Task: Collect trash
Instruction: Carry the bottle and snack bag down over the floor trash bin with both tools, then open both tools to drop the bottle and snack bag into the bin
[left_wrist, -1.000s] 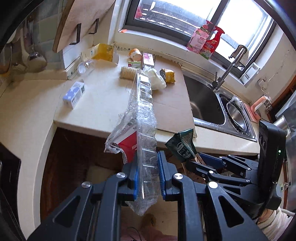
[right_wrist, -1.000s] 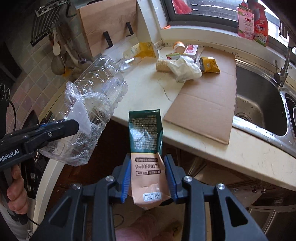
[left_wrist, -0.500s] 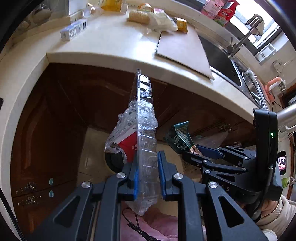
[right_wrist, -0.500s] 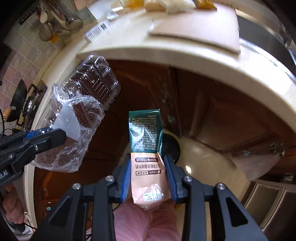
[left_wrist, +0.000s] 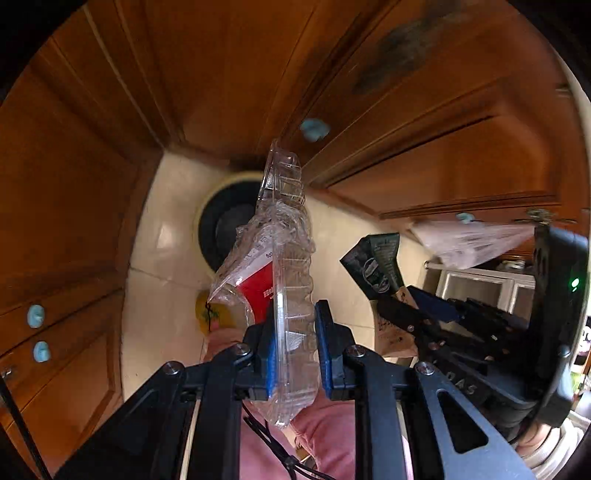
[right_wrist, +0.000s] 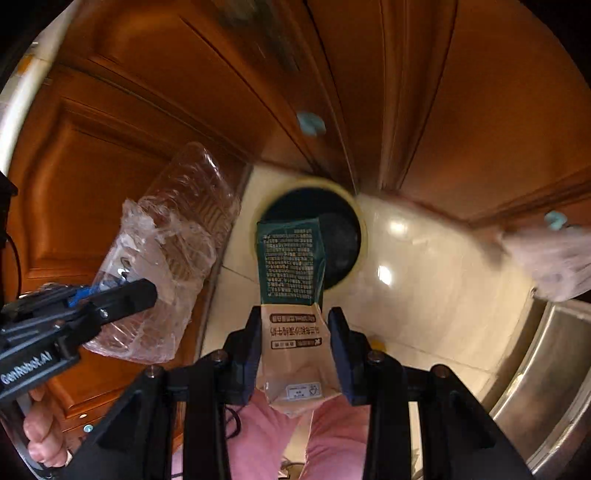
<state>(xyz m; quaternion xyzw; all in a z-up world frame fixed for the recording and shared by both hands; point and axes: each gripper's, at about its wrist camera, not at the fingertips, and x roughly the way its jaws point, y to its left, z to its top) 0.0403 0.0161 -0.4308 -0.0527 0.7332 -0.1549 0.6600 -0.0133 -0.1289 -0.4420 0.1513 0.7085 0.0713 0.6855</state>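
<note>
Clear, crumpled plastic clamshell tray (left_wrist: 291, 280) is clenched edge-on in my left gripper (left_wrist: 295, 350); my right gripper (right_wrist: 293, 354) grasps a green-and-tan paper pouch (right_wrist: 291, 295), long axis pointing ahead. Both aim down at the round, dark-lined bin (right_wrist: 340, 236) on the pale tiled floor (right_wrist: 424, 280) by the wooden cabinets' (right_wrist: 147, 110) corner; the pouch overlaps its mouth, so my right looks nearer.

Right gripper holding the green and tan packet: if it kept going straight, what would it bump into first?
Probably the round bin on the floor: the packet overlaps its dark opening, pointing into it. Depth is hard to judge.
</note>
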